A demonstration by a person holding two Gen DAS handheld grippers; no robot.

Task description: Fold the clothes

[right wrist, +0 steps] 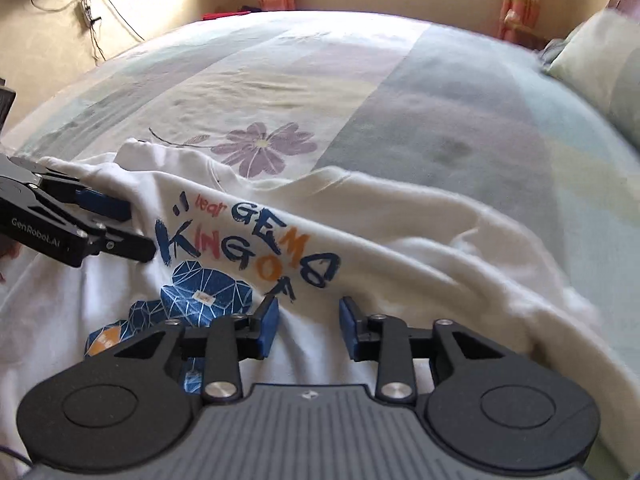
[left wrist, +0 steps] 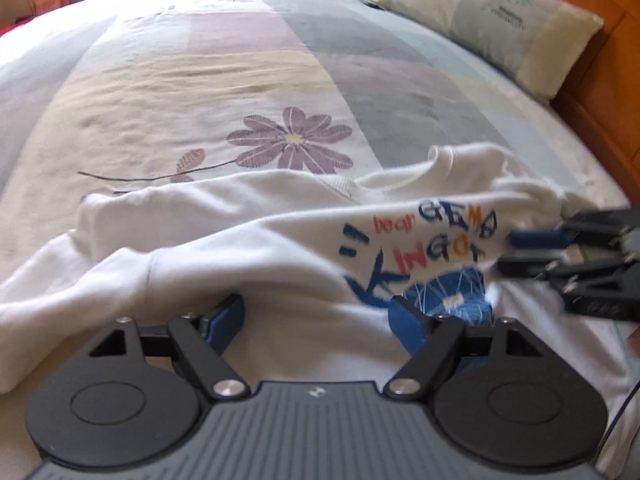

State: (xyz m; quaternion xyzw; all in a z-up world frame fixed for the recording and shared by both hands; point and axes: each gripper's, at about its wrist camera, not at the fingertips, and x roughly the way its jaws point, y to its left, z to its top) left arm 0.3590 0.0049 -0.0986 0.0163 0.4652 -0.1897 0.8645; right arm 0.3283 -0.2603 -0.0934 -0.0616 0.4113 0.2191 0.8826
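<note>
Sweatshirt point(right wrist: 360, 216), white with a printed chest, lies rumpled on the bed point(left wrist: 160, 80), just this side of the purple flower point(left wrist: 292, 142). Judged soft, light and limp; best pinched at hem or shoulder seams. My left gripper point(left wrist: 320, 316) stands wide over it, my right gripper point(right wrist: 308, 320) partly open; neither holds cloth.

Ahead of the right claw point(right wrist: 307, 326), the white sweatshirt point(right wrist: 384, 224) reads "bear GEMA KING OF"; the left claw point(right wrist: 120, 226) beside it says "GenRobot.AI".
</note>
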